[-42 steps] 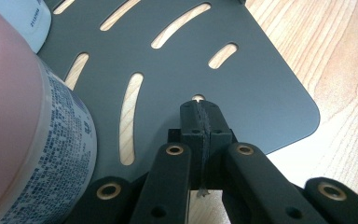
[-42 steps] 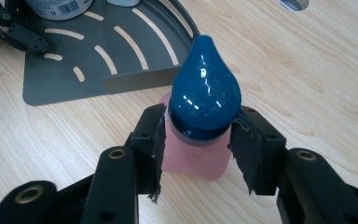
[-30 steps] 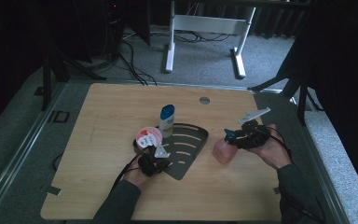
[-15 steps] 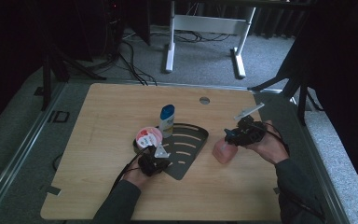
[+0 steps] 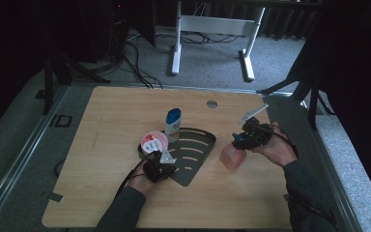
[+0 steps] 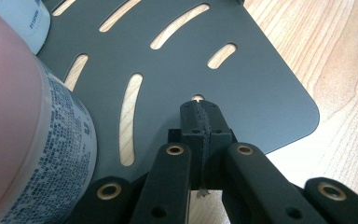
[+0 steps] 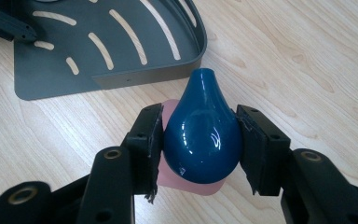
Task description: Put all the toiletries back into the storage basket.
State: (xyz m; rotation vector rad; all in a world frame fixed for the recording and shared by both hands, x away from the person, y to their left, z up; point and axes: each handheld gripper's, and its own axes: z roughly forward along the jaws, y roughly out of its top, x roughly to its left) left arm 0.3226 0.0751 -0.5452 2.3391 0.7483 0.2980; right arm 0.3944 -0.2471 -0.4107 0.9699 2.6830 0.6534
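- The right gripper (image 7: 200, 140) pinches the blue pump head (image 7: 201, 135) of the pink bottle (image 5: 232, 157), which stands on the table (image 5: 270, 203) just beside the dark tray (image 7: 121, 46).
- The left gripper (image 6: 200, 119) is pressed together over the tray's flat edge, beside a pink can (image 6: 23, 140).

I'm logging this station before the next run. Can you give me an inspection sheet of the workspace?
Surface: wooden table, a round port near its far edge.
Job's things: pink bottle with blue pump head, standing right of the dark slotted tray; tub and white bottle on the tray.
Clutter: nothing seen.
Grippers: left gripper shut on the tray's edge; right gripper shut on the pump head.
Cables: several on the floor beyond the table.
Surroundings: grey carpet, white stand.
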